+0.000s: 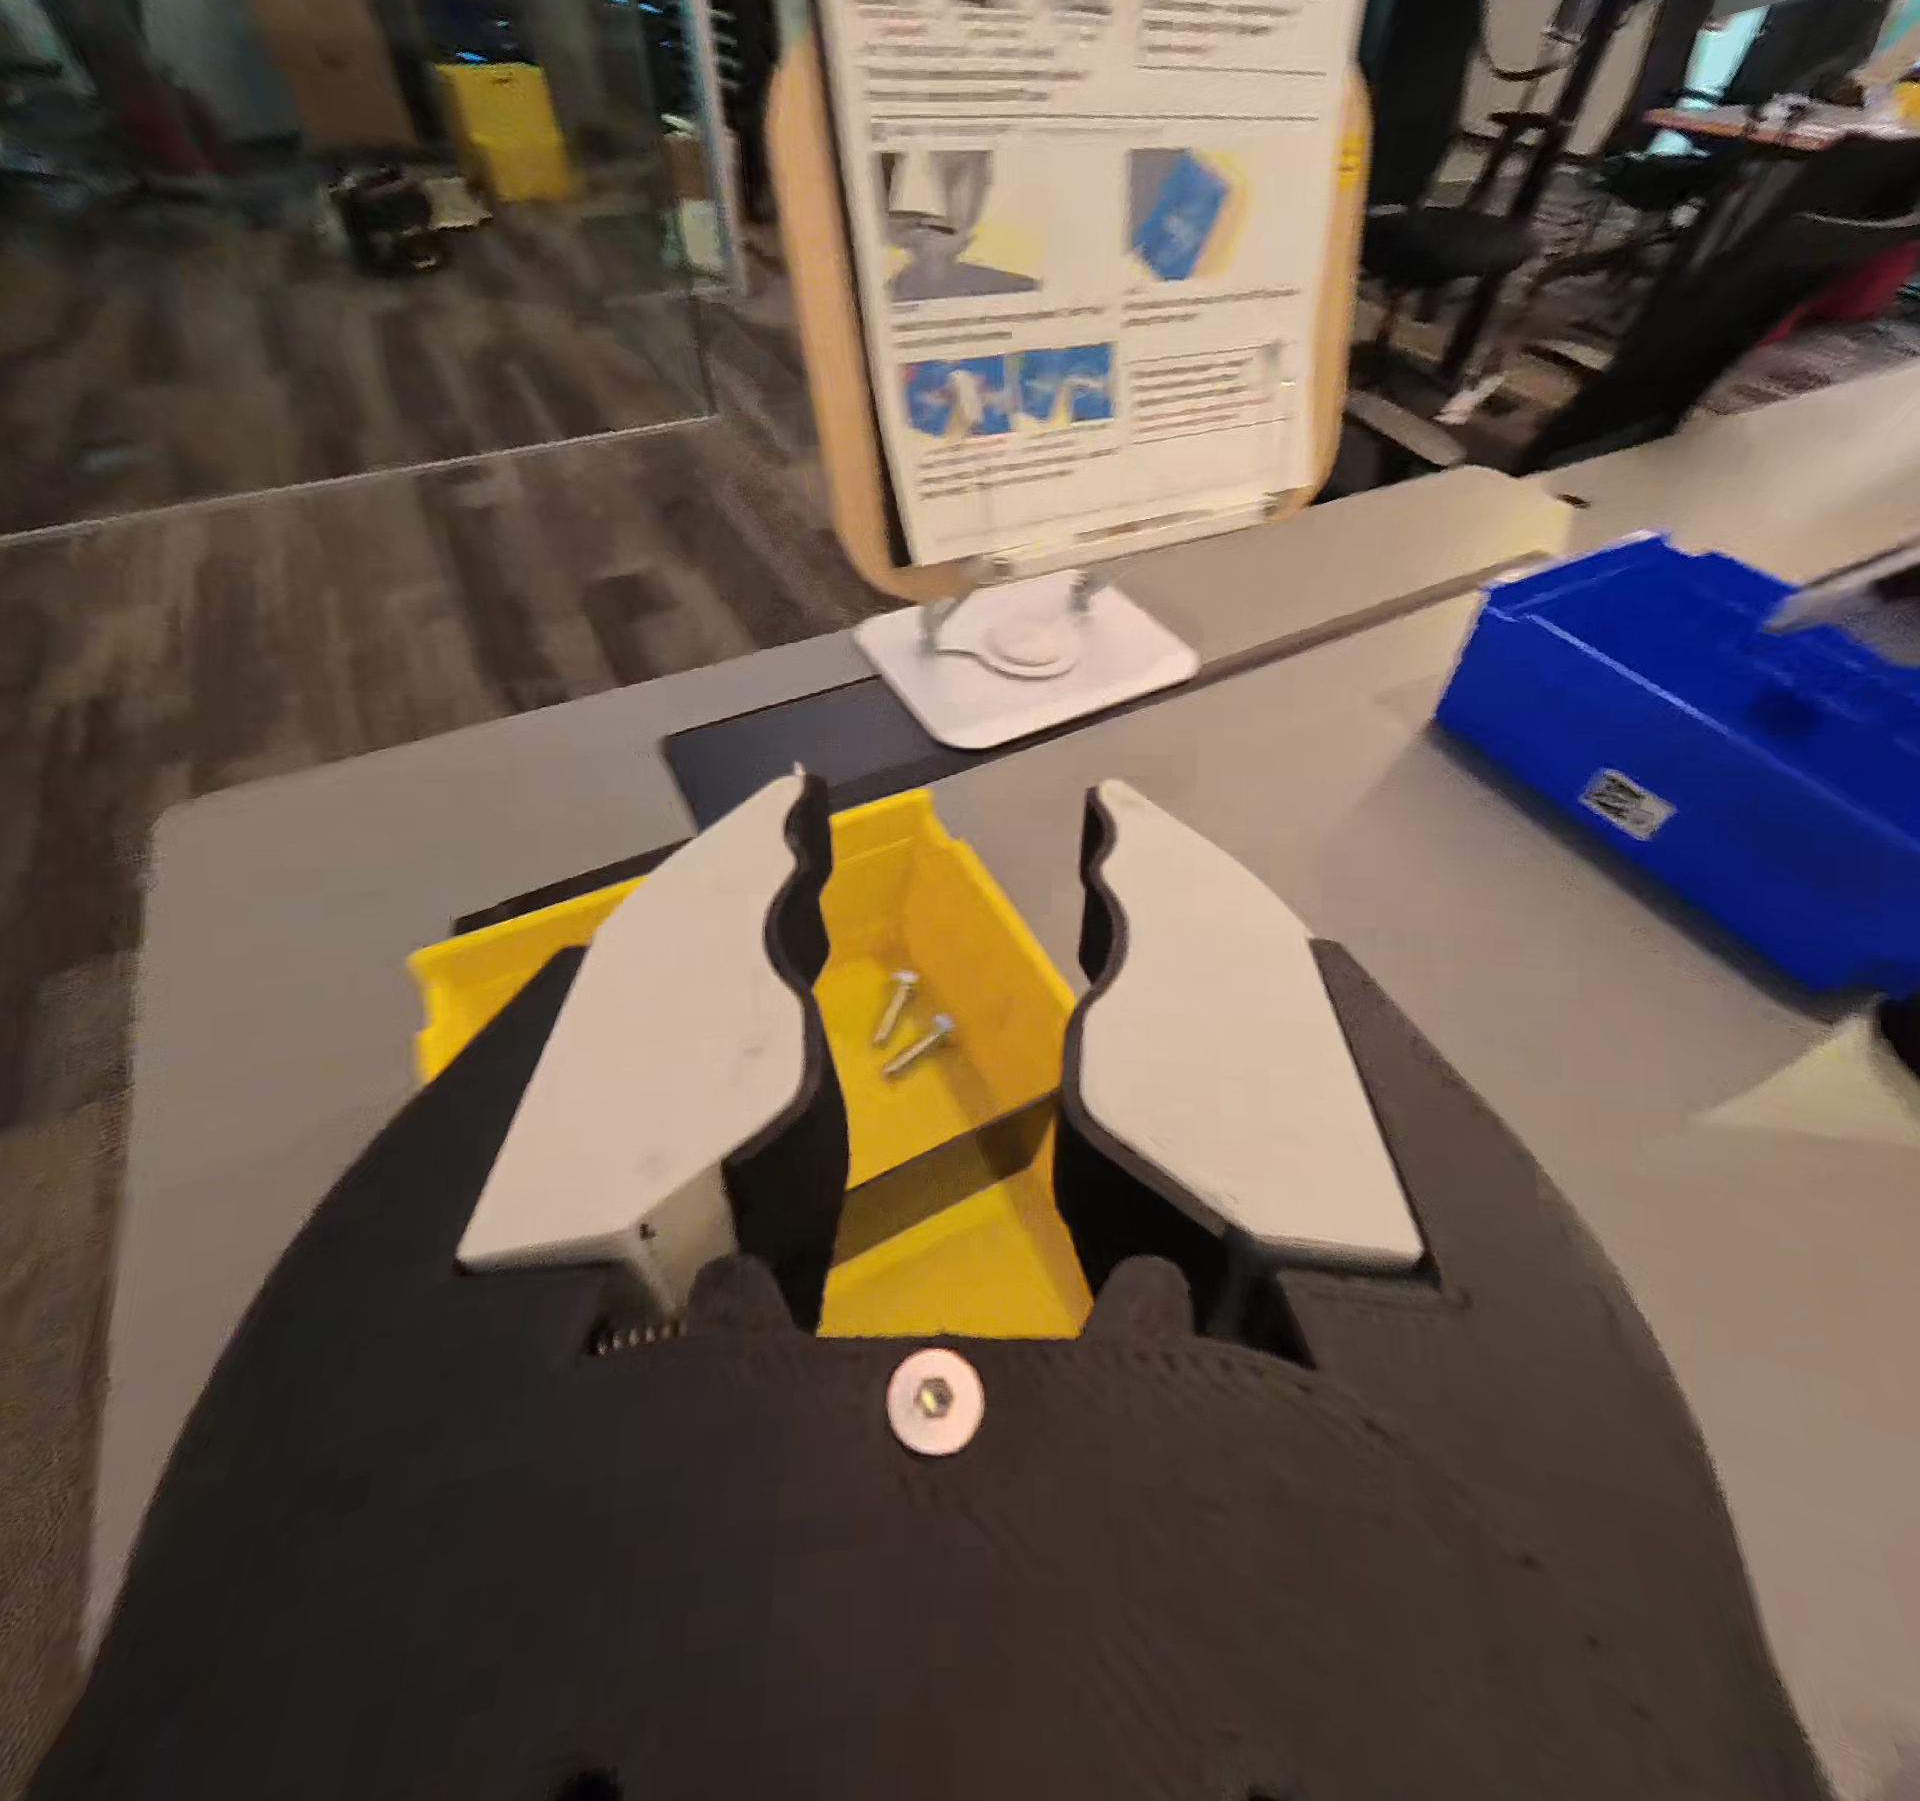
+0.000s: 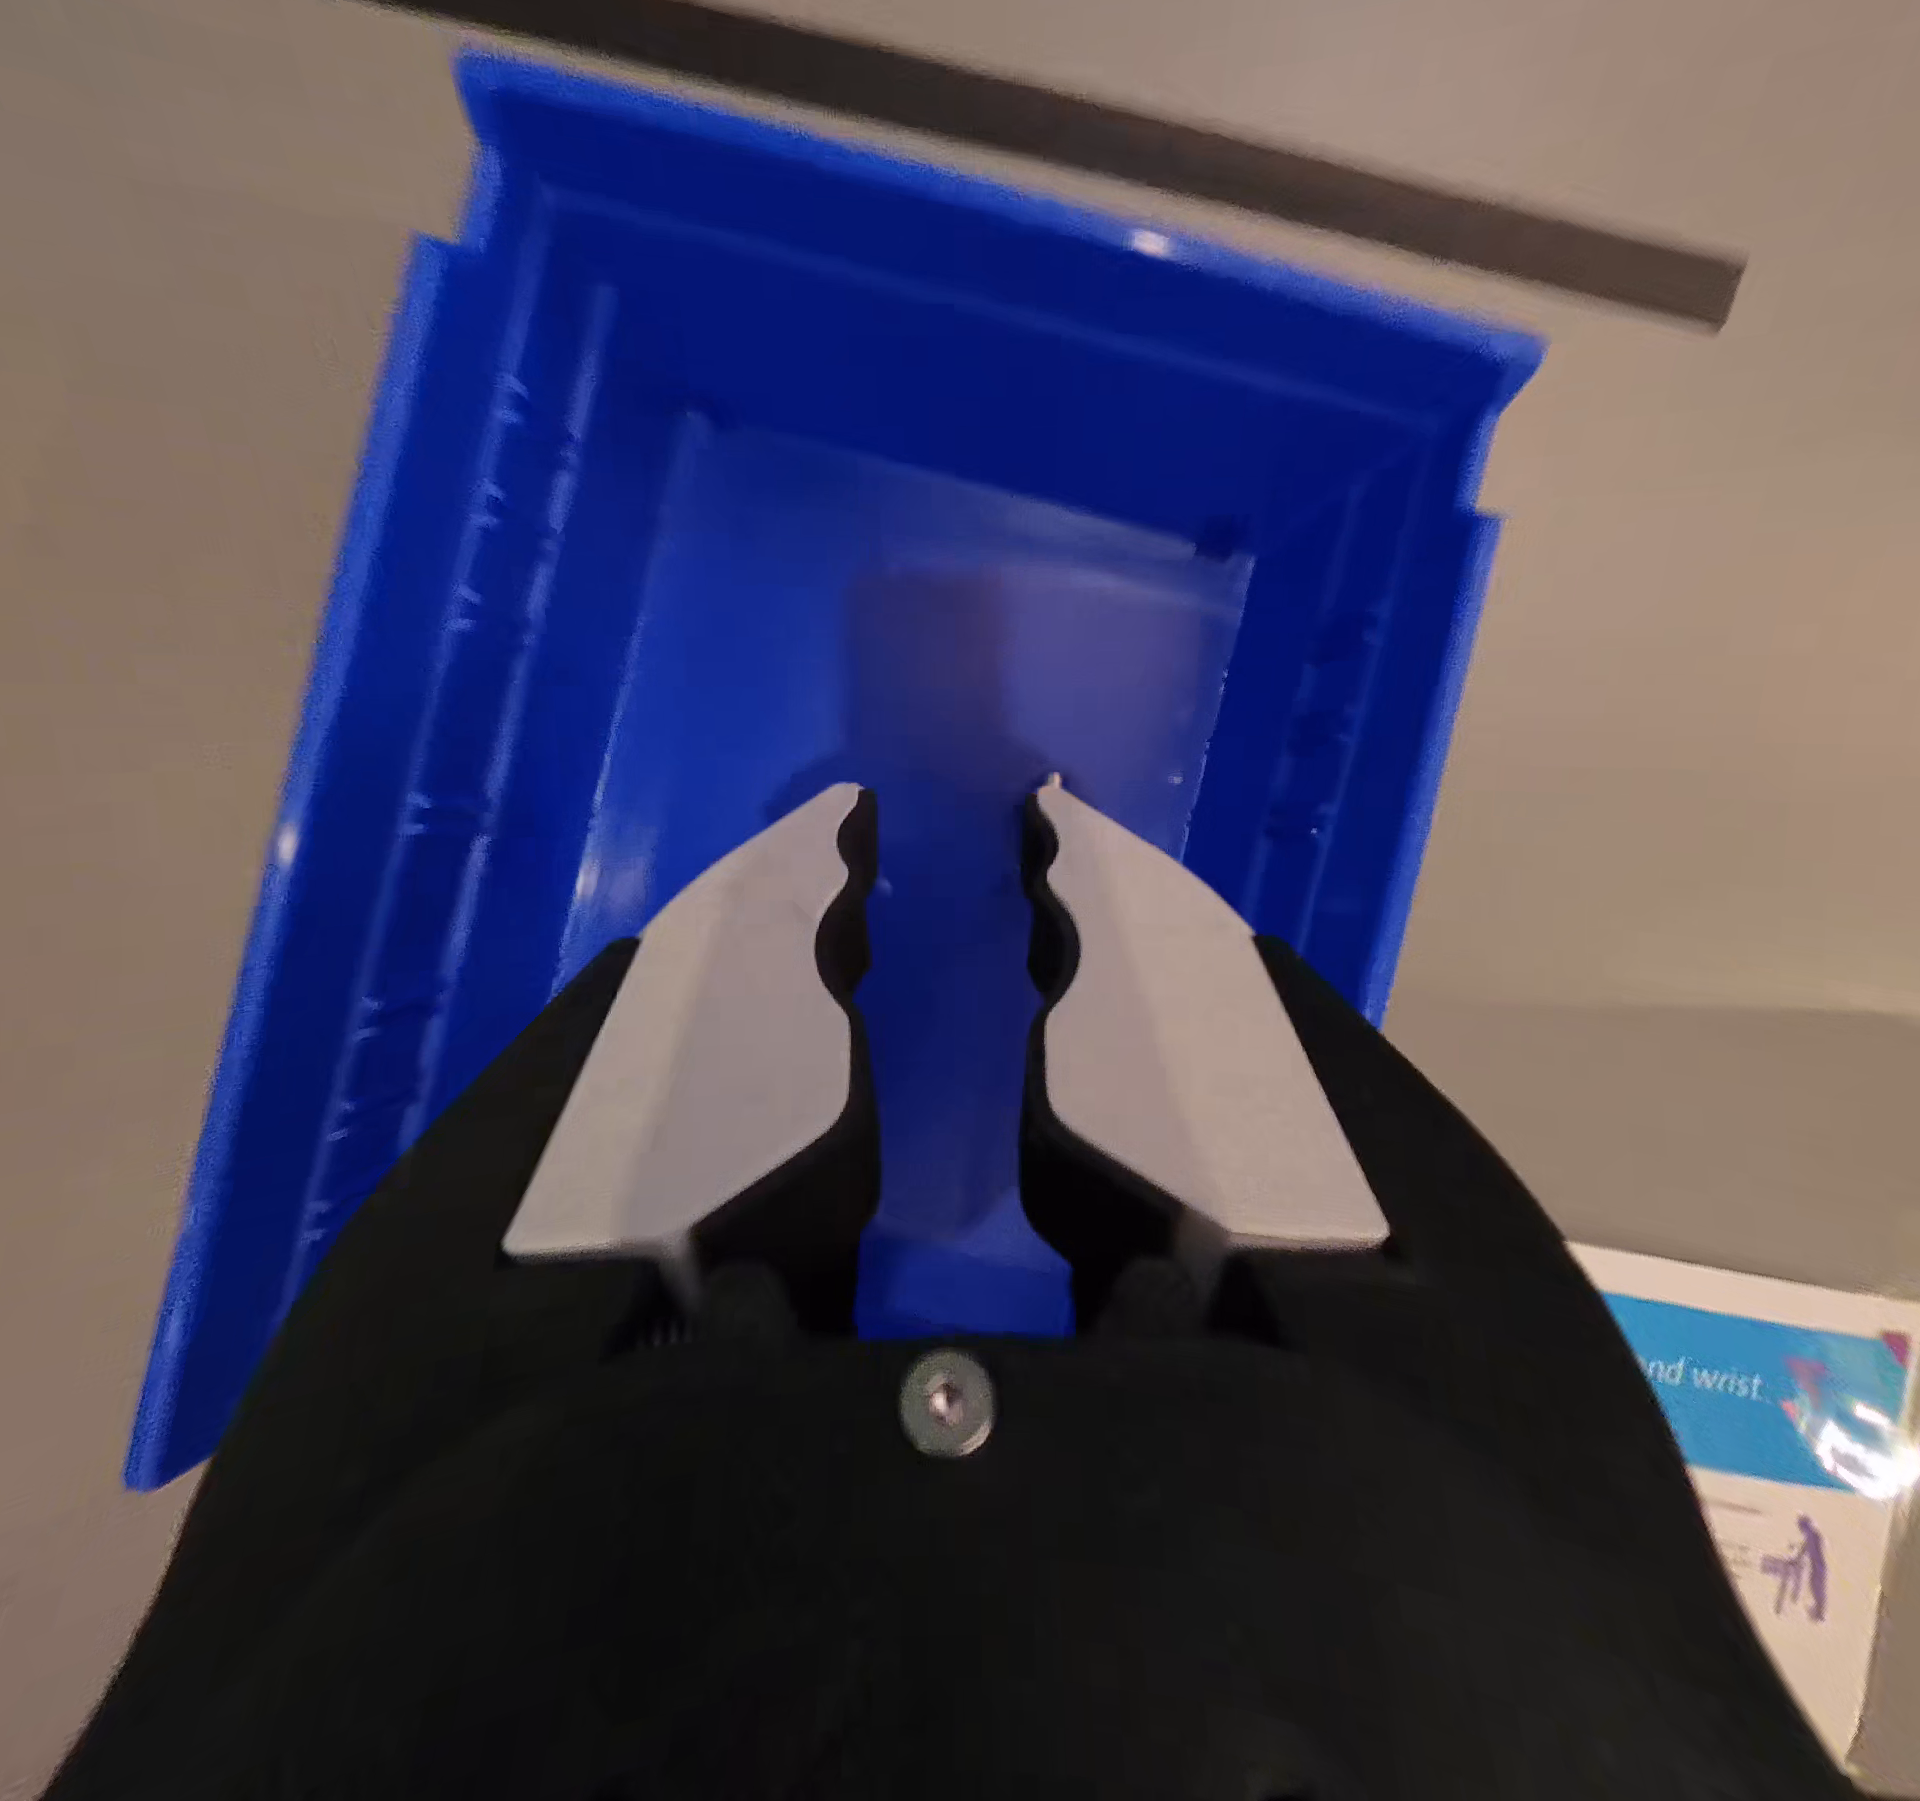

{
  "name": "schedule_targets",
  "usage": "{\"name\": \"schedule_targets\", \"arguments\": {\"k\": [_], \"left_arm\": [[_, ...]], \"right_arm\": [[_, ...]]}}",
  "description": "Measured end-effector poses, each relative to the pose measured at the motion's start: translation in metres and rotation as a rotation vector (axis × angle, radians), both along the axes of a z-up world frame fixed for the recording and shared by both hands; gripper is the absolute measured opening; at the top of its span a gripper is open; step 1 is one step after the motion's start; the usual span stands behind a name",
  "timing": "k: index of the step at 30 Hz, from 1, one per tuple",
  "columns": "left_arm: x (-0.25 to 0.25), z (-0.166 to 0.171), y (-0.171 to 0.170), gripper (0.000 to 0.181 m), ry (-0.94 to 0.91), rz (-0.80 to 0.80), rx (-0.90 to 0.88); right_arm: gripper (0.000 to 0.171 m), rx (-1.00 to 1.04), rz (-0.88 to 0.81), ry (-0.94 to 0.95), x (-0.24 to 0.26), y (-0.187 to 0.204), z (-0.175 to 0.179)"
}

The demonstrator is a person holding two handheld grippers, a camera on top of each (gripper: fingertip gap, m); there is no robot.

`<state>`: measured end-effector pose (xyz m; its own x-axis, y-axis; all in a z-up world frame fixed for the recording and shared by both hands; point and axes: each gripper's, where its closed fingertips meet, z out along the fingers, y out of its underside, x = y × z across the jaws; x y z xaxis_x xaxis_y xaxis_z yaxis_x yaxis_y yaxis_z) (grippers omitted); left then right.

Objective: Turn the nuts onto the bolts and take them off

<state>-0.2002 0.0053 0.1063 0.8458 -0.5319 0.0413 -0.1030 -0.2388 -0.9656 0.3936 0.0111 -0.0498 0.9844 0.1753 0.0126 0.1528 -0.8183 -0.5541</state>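
Two silver bolts (image 1: 911, 1024) lie on the floor of a yellow bin (image 1: 966, 910) in the left wrist view. My left gripper (image 1: 951, 795) is open and empty, held above that bin with the bolts showing between its fingers. My right gripper (image 2: 951, 795) is open and empty, pointing down into a blue bin (image 2: 499, 671). The blue bin's floor is blurred and I see no nuts in it. The blue bin also shows at the right of the left wrist view (image 1: 1662, 743), with the right gripper's tip (image 1: 1849, 588) over it.
A grey table (image 1: 1403, 972) carries both bins. A sign on a white stand (image 1: 1039, 660) stands at the table's back edge. A dark strip (image 2: 1039, 120) runs behind the blue bin. A printed sheet (image 2: 1787, 1502) lies to the right of it. There is about 60 cm between the tips of the two grippers.
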Motion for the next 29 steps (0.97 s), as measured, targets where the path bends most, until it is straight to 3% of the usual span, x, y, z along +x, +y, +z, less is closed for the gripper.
{"name": "schedule_targets", "arguments": {"k": [1, 7, 11, 17, 20, 24, 29], "left_arm": [[-0.014, -0.004, 0.004, 0.043, -0.003, 0.039, 0.001], [-0.048, -0.07, -0.006, 0.042, 0.102, 0.056, -0.296], [-0.048, -0.115, -0.029, 0.041, 0.277, 0.001, -0.527], [-0.041, -0.158, -0.046, 0.041, 0.432, -0.068, -0.757], [-0.05, -0.173, -0.041, 0.036, 0.536, -0.063, -0.757], [-0.039, -0.192, -0.046, 0.027, 0.576, -0.211, -0.74], [-0.05, -0.225, -0.043, 0.025, 0.657, -0.193, -0.855]], "right_arm": [[0.029, 0.036, 0.009, -0.003, -0.002, 0.0, 0.009], [0.029, 0.138, 0.041, -0.052, -0.005, -0.003, 0.034], [0.028, 0.105, 0.053, -0.077, -0.001, -0.006, 0.027], [0.029, 0.053, 0.05, -0.096, 0.007, -0.007, 0.013], [0.029, 0.051, 0.055, -0.089, 0.007, -0.008, 0.013], [0.029, 0.061, 0.064, -0.088, 0.008, -0.01, 0.014], [0.029, 0.06, 0.074, -0.084, 0.01, -0.008, 0.013]]}}
